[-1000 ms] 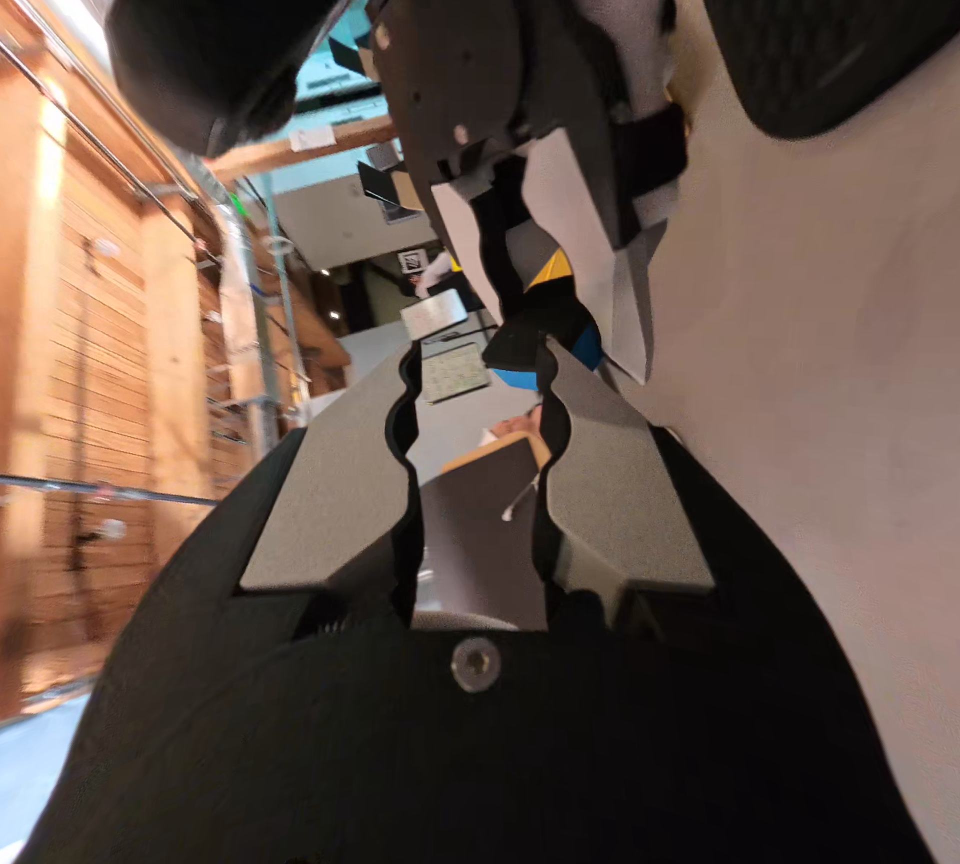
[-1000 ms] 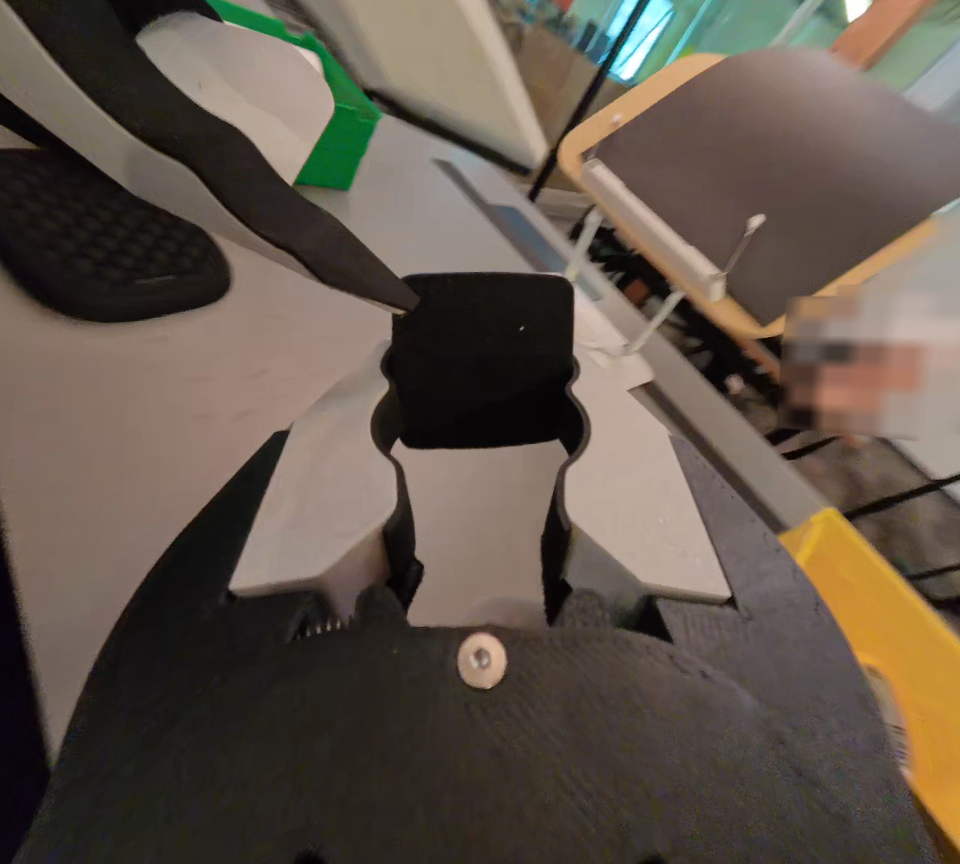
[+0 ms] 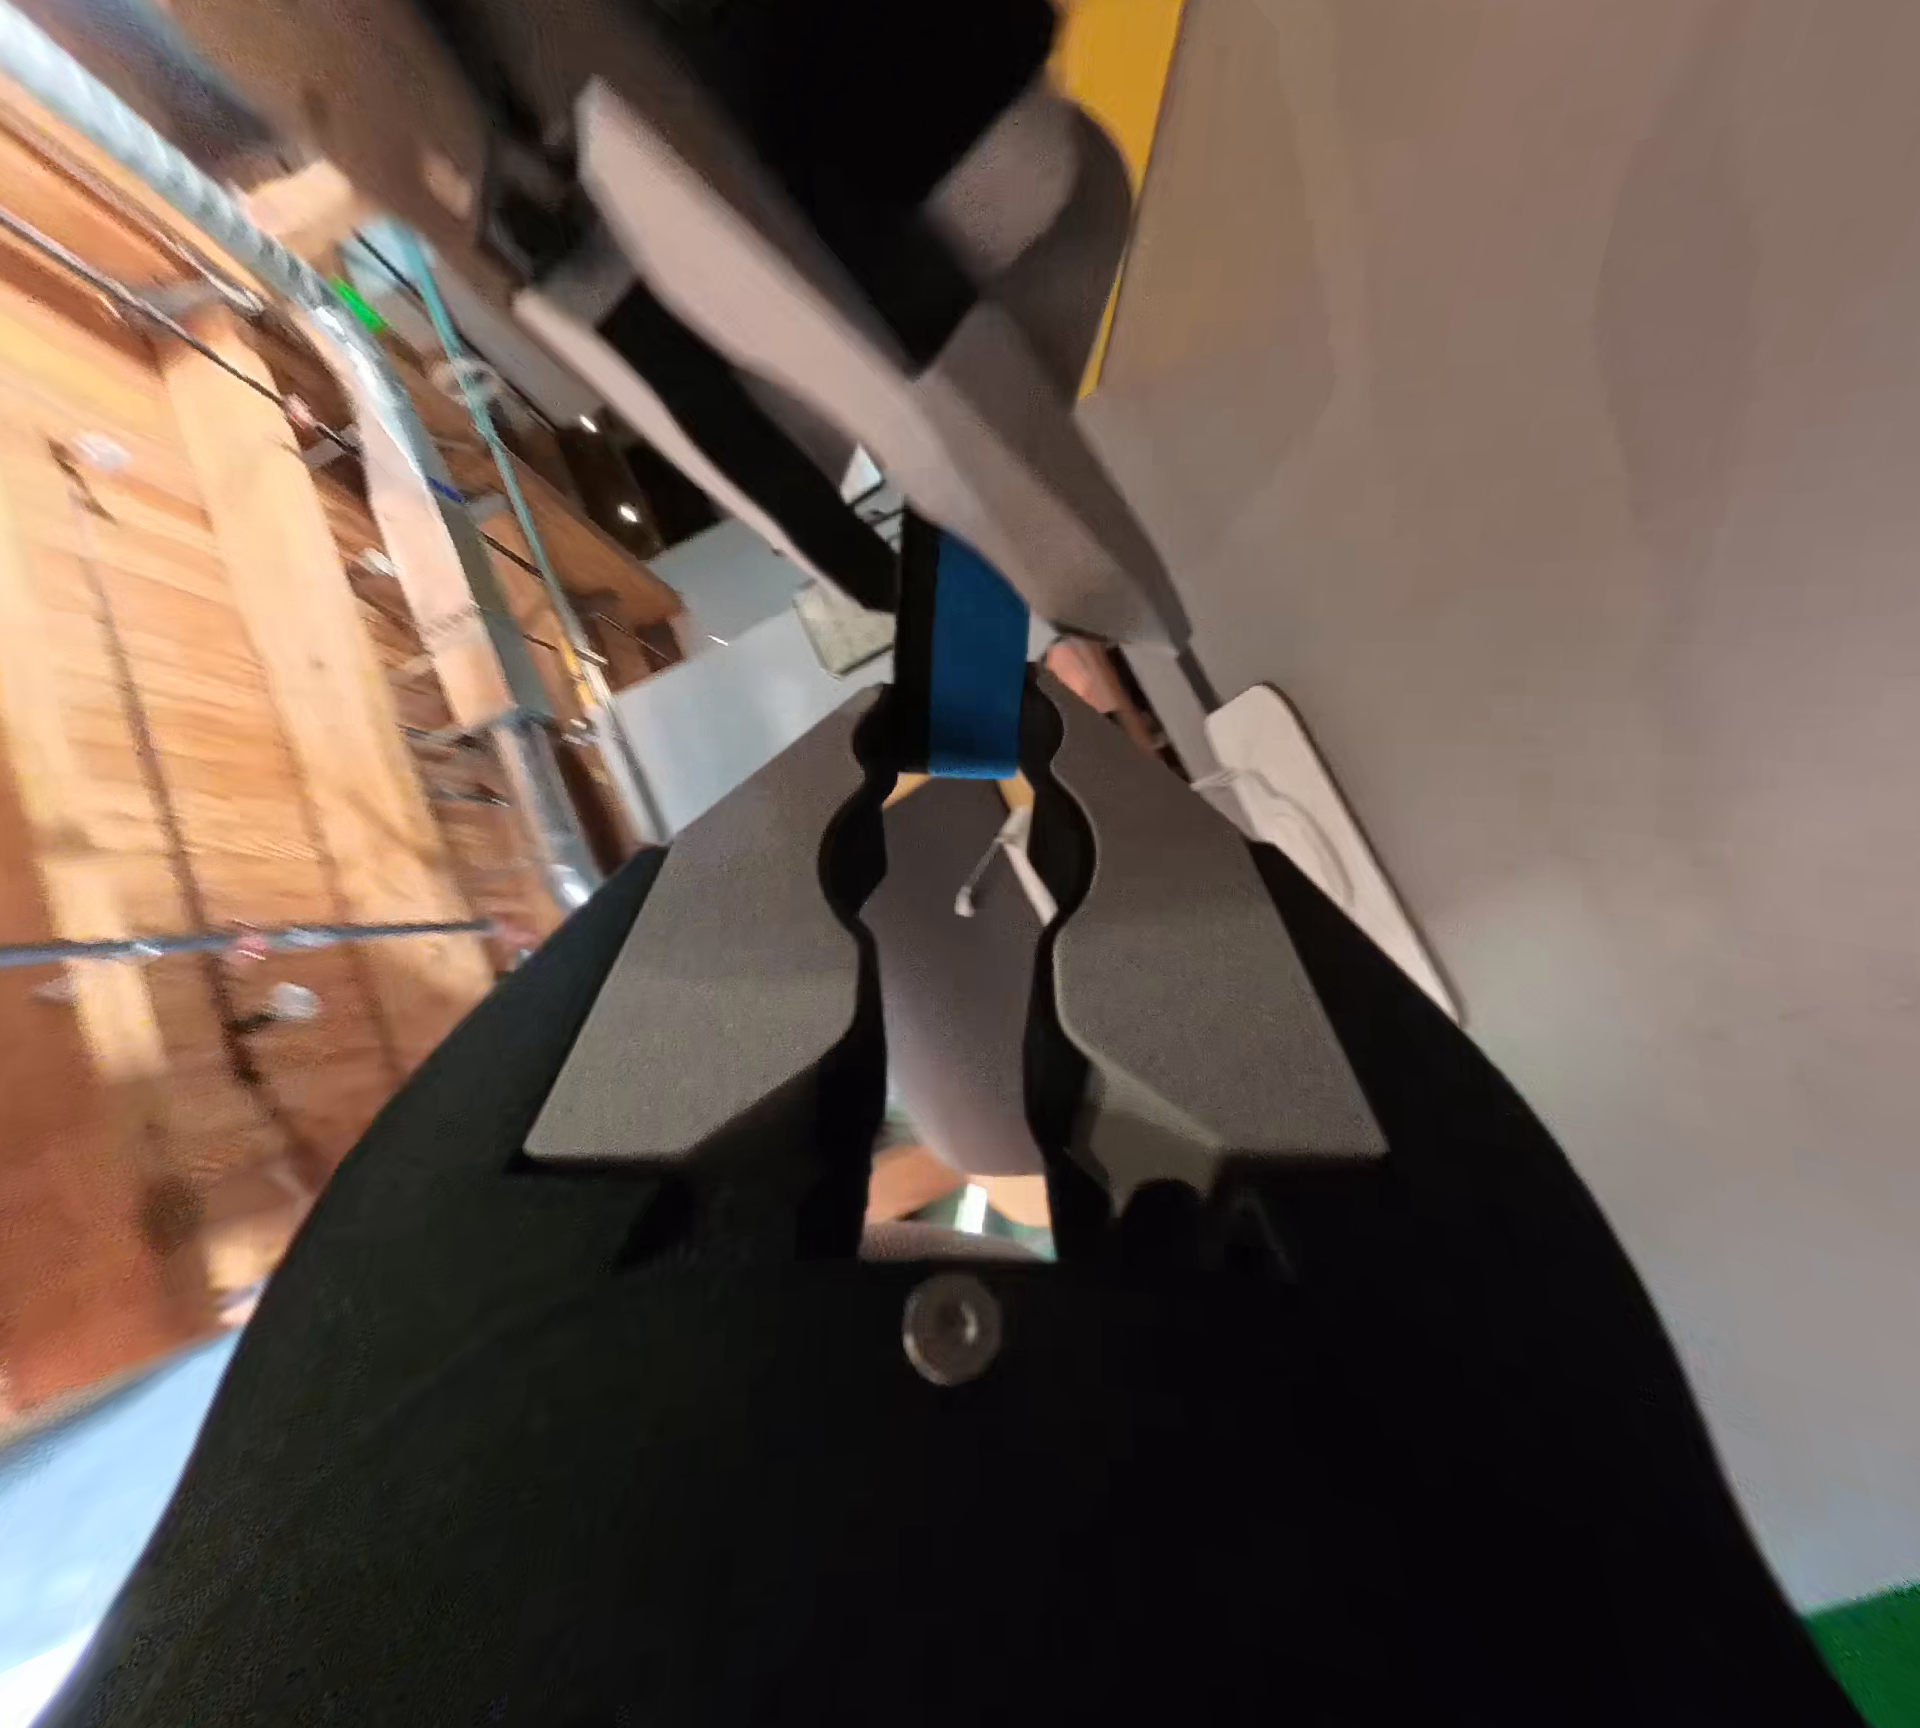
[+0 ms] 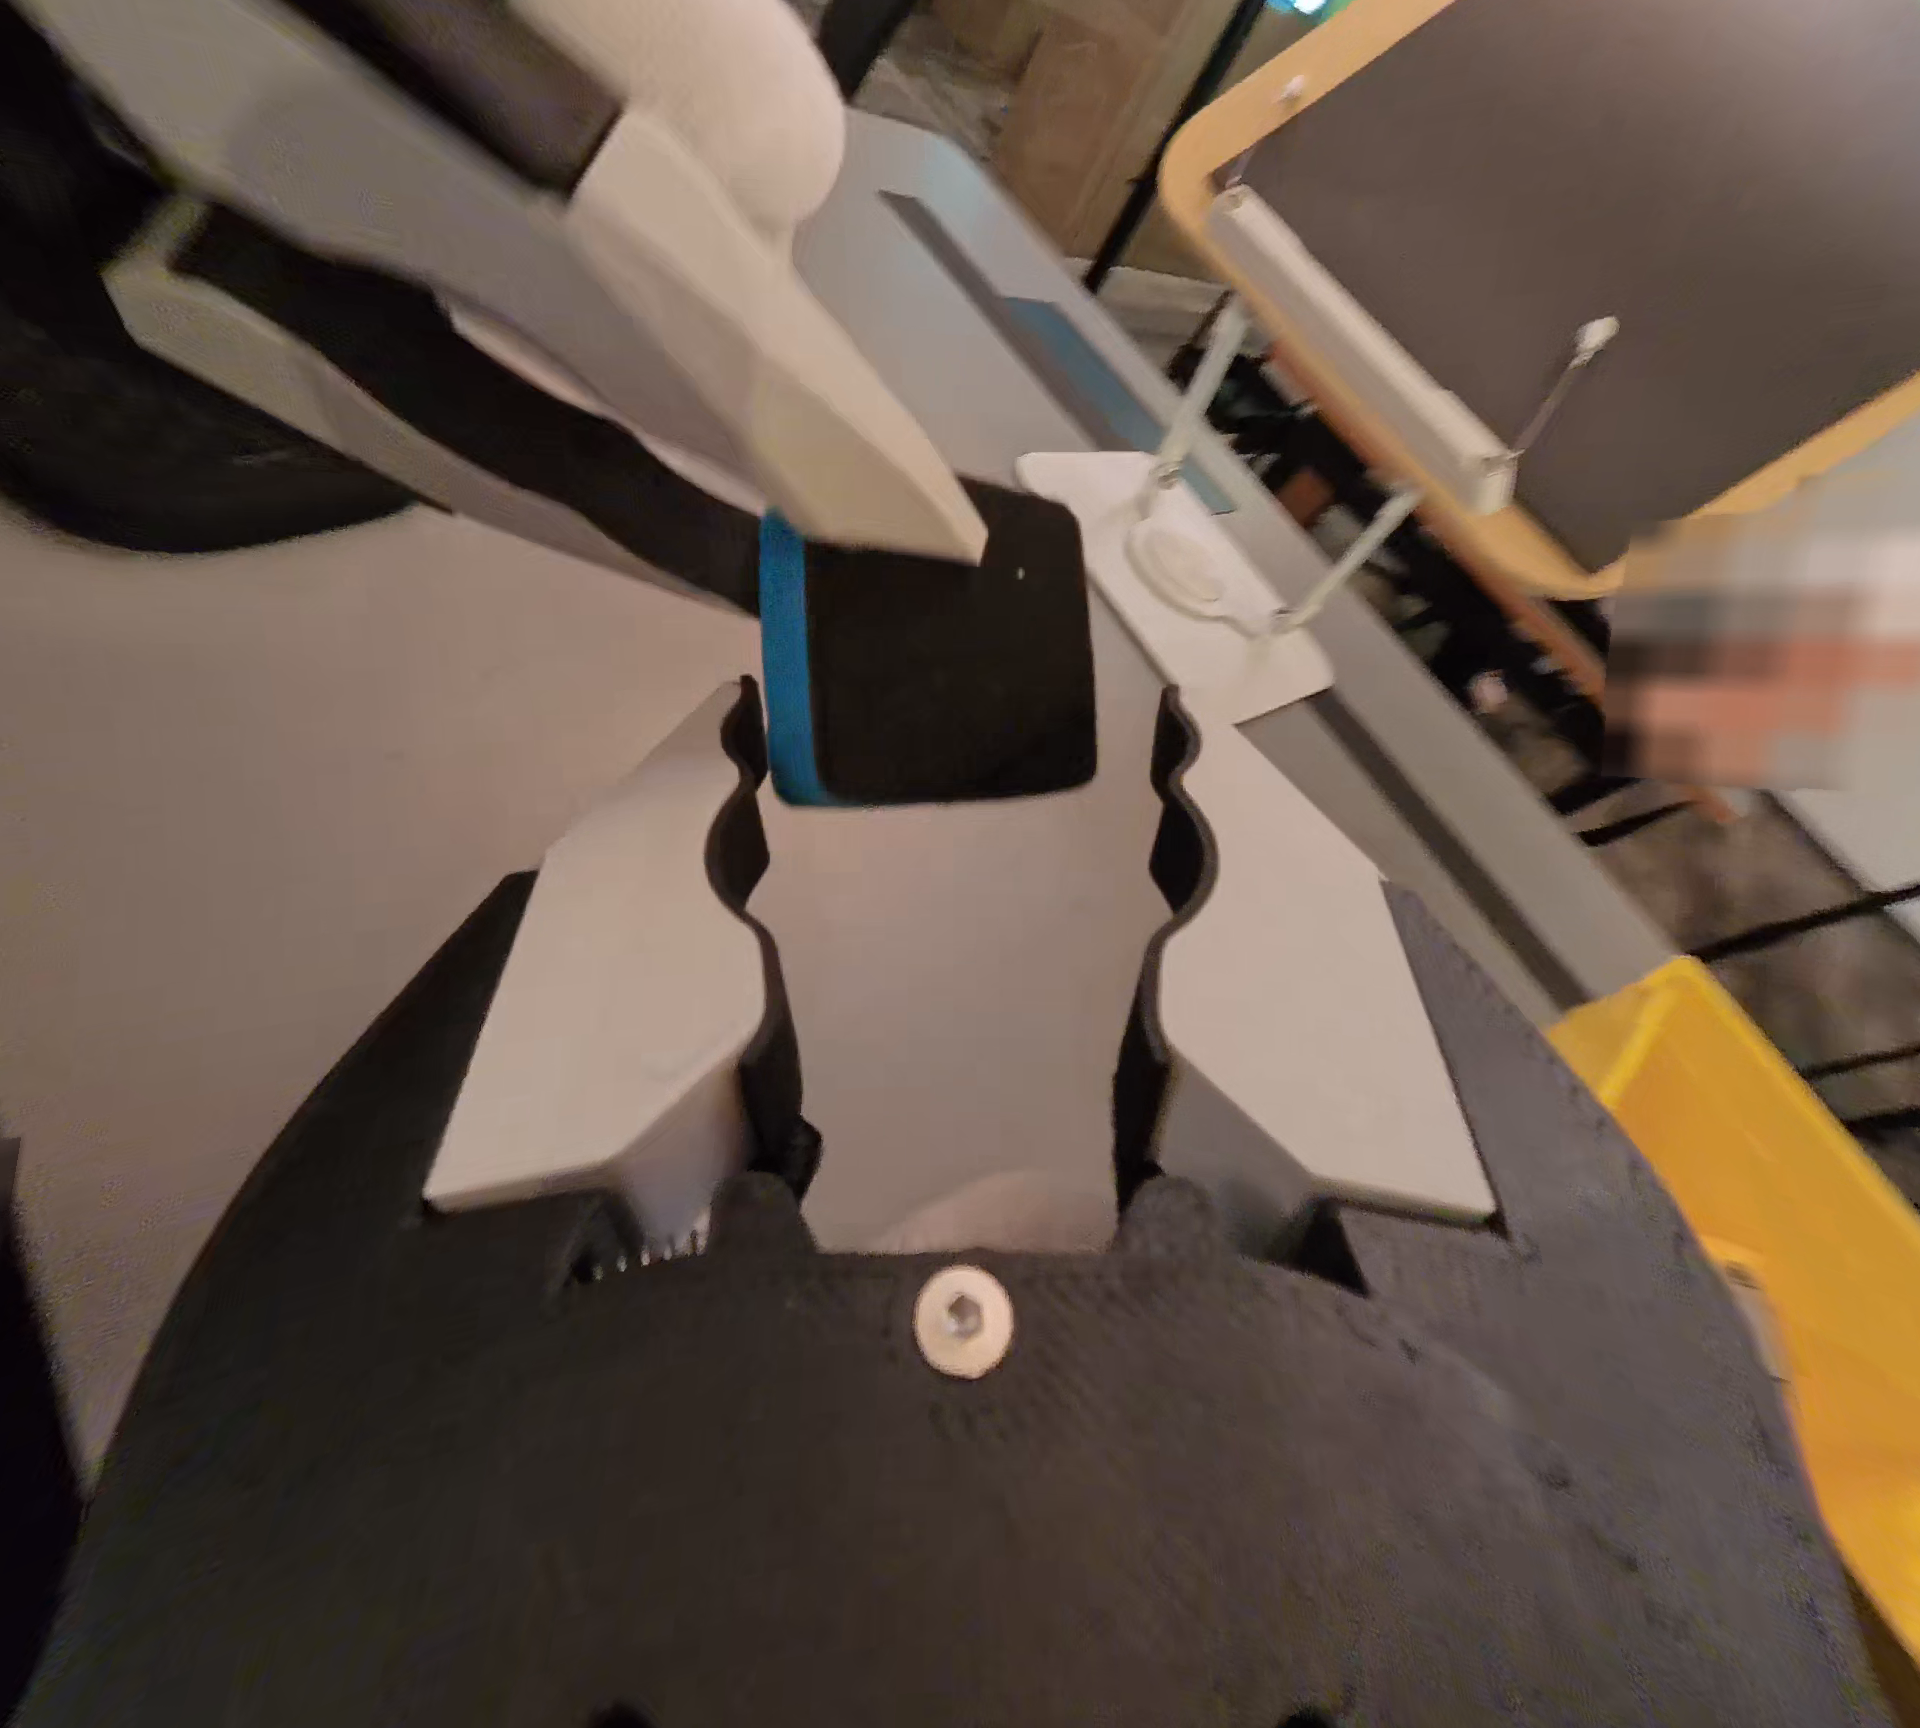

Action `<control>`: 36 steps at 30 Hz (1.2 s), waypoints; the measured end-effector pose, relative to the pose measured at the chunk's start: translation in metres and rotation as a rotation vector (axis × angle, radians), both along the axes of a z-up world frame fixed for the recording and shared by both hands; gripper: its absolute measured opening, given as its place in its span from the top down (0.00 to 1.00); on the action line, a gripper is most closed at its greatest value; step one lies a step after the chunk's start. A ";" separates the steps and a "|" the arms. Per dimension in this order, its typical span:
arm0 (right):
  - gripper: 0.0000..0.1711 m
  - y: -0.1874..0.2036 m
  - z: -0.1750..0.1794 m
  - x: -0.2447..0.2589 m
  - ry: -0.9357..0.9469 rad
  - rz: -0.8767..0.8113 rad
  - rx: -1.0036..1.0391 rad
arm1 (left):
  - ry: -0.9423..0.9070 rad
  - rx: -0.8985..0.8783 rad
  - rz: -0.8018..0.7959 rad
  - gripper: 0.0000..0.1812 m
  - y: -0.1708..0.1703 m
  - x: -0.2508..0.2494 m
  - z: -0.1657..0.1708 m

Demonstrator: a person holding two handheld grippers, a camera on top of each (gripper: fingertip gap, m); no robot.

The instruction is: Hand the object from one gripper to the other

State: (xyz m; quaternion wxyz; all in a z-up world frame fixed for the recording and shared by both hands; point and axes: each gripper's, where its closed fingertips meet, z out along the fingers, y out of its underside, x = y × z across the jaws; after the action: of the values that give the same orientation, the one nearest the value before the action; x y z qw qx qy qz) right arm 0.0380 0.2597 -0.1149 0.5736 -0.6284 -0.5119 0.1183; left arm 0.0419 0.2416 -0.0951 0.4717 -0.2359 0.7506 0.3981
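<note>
My left tool (image 3: 961,722) pinches the blue-edged black pad (image 3: 971,660) across its flat faces, leaving the wider edges free for my right tool (image 4: 956,712), spread around it without gripping.

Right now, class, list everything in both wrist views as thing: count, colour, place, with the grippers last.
whiteboard eraser: one, black felt with blue edge, clamped between the left gripper's tips
table: one, pale grey, underneath
chair: one, dark back with tan rim, beyond the table's far edge
bin: one, yellow, lower right of the right wrist view
left gripper: one, grey fingers, shut on the eraser
right gripper: one, grey fingers, open, either side of the eraser
</note>
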 end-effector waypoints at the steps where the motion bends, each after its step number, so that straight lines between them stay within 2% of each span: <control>1: 0.56 0.004 0.006 0.003 -0.001 -0.024 0.057 | -0.048 -0.050 0.027 0.89 0.004 -0.003 0.005; 5: 0.57 0.013 0.032 0.012 -0.025 -0.111 0.310 | -0.293 -0.404 0.159 0.89 0.017 -0.013 0.013; 9: 0.57 0.016 0.039 0.009 -0.201 -0.172 0.612 | -0.467 -0.840 0.300 0.89 0.019 -0.021 0.004; 11: 0.57 0.017 0.036 0.000 -0.227 -0.166 0.656 | -0.483 -1.045 0.384 0.89 0.017 -0.026 -0.005; 18: 0.56 0.026 0.018 -0.026 -0.339 -0.181 0.771 | -0.491 -1.425 0.564 0.89 0.020 -0.040 -0.015; 21: 0.57 0.032 0.008 -0.035 -0.363 -0.195 0.795 | -0.435 -1.519 0.600 0.89 0.012 -0.043 -0.020; 25: 0.64 0.030 0.001 -0.047 -0.369 -0.174 0.827 | -0.387 -1.527 0.643 0.89 0.010 -0.046 -0.027; 30: 0.64 0.031 -0.007 -0.050 -0.391 -0.161 0.790 | -0.378 -1.560 0.670 0.89 0.011 -0.049 -0.033; 34: 0.65 0.032 -0.006 -0.049 -0.329 -0.158 0.722 | -0.392 -1.498 0.637 0.88 0.015 -0.048 -0.032; 36: 0.65 0.032 -0.007 -0.047 -0.240 -0.126 0.619 | -0.384 -1.399 0.590 0.82 0.018 -0.047 -0.028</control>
State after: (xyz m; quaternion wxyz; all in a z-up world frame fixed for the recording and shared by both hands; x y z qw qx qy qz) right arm -0.0090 0.2915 -0.1218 0.6791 -0.4642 -0.5476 -0.1535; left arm -0.0053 0.2592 -0.1231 0.2095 -0.7328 0.6387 -0.1060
